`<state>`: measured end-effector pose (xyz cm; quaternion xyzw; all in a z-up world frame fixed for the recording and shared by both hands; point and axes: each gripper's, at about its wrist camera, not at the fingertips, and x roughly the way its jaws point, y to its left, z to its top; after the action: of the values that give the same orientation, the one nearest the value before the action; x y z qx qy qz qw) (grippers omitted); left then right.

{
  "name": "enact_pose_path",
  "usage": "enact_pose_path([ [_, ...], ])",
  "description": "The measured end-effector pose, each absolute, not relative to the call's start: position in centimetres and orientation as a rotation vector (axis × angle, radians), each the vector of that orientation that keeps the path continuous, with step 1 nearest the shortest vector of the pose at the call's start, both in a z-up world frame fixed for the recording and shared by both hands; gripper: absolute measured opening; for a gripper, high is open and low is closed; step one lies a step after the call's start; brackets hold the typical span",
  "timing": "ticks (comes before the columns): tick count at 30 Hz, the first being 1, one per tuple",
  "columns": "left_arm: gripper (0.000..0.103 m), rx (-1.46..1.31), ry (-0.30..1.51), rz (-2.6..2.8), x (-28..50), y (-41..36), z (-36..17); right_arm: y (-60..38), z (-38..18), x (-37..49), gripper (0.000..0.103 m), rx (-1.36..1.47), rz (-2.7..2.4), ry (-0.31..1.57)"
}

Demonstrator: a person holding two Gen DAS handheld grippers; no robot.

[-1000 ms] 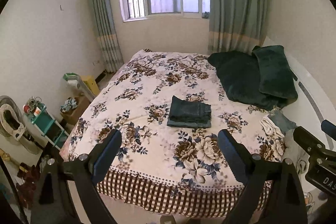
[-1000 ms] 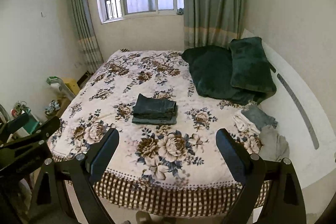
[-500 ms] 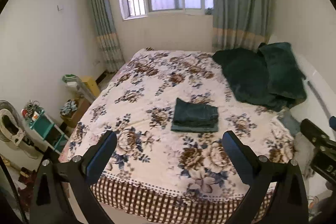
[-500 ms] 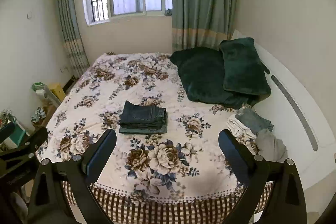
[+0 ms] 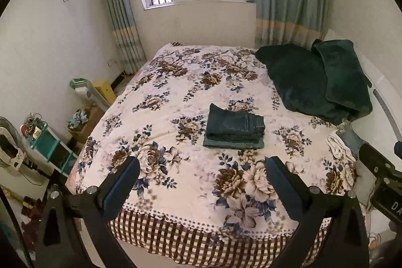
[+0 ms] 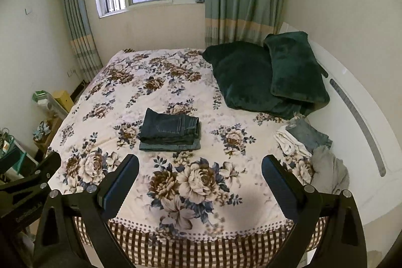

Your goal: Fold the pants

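- The pants [image 5: 235, 127] lie folded in a compact stack near the middle of the bed [image 5: 176, 102], well apart from both grippers.
- The left gripper [image 5: 201, 178] and right gripper [image 6: 199, 176] hover off the bed's foot, jaws spread wide, grasping nothing.
- Judged risk: any further touch could drag the top layers, skewing the stack; the soft floral bedspread [image 6: 201, 182] may bunch underneath.
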<state>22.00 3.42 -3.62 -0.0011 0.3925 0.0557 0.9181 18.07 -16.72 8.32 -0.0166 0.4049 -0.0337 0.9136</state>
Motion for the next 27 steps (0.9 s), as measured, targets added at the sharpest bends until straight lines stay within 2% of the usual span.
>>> enact_pose_path([
  [27,0.103,-0.005,0.801,0.143,22.62,3.41,-4.21,-16.35,7.19,18.6,0.1,-0.041,-0.065,0.835],
])
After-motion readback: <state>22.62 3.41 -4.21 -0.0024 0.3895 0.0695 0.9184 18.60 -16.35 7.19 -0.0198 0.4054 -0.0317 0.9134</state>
